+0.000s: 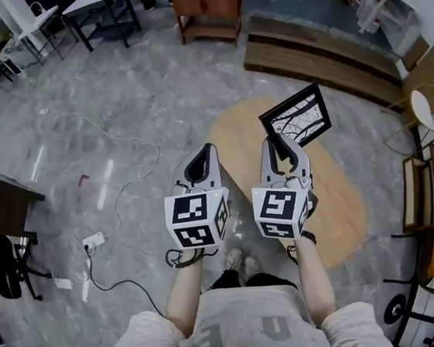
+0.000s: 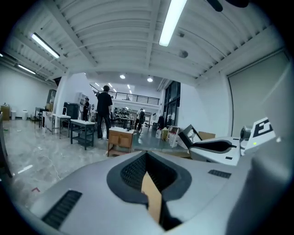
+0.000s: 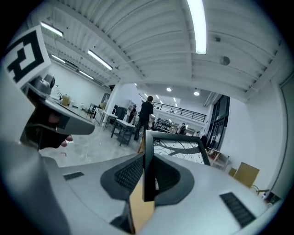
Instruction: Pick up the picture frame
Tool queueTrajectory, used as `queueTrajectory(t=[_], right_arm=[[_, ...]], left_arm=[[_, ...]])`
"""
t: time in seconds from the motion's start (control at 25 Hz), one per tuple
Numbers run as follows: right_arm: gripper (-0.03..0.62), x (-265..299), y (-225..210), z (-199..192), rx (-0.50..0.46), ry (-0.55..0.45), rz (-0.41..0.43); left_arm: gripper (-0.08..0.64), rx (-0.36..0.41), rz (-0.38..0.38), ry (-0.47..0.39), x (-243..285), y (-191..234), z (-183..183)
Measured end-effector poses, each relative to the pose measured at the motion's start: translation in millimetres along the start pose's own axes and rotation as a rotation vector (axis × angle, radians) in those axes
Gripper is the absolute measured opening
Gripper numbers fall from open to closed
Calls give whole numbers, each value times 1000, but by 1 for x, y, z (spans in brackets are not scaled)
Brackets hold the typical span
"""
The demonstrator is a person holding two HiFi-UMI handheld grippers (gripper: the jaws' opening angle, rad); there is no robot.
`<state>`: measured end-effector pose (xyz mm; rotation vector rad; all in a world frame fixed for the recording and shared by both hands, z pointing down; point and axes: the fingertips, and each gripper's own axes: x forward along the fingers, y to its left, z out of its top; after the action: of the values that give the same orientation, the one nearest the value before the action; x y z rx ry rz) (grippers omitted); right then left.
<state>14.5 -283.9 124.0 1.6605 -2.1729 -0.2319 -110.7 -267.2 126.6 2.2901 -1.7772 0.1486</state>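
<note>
The picture frame (image 1: 298, 118) is black-edged with a bare-branch print, and it hangs in the air above the oval wooden table (image 1: 338, 209). My right gripper (image 1: 280, 147) is shut on its lower left edge. In the right gripper view the frame's black edge (image 3: 148, 160) stands upright between the pads, and the print (image 3: 183, 147) stretches away to the right. My left gripper (image 1: 200, 163) is held up beside the right one, shut, with nothing in it. In the left gripper view its jaws (image 2: 147, 179) meet, and the frame (image 2: 186, 136) shows at the right.
The table is far below both grippers. A wooden cabinet (image 1: 208, 6) and long wooden boards (image 1: 320, 56) lie beyond it. Cables and a power strip (image 1: 92, 241) trail over the grey floor at left. Shelving and chairs (image 1: 429, 191) stand at right. People stand far off.
</note>
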Motion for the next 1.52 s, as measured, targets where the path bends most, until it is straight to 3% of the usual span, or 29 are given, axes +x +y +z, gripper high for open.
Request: queueTrajectory(t=[0.16, 0.32, 0.52, 0.84, 1.52], right_arm=[[77, -59, 15, 34, 41, -96, 11], [77, -98, 27, 41, 13, -171, 23], [78, -115, 27, 45, 92, -227, 36], [77, -122, 30, 35, 199, -194, 86], [77, -122, 28, 35, 214, -159, 118]], left_arm=[[9, 44, -9, -48, -53, -16, 22], [9, 60, 1, -89, -88, -31, 17], [9, 77, 24, -124, -102, -26, 19], [9, 92, 31, -129, -106, -26, 21], [9, 85, 33, -95, -103, -31, 20]])
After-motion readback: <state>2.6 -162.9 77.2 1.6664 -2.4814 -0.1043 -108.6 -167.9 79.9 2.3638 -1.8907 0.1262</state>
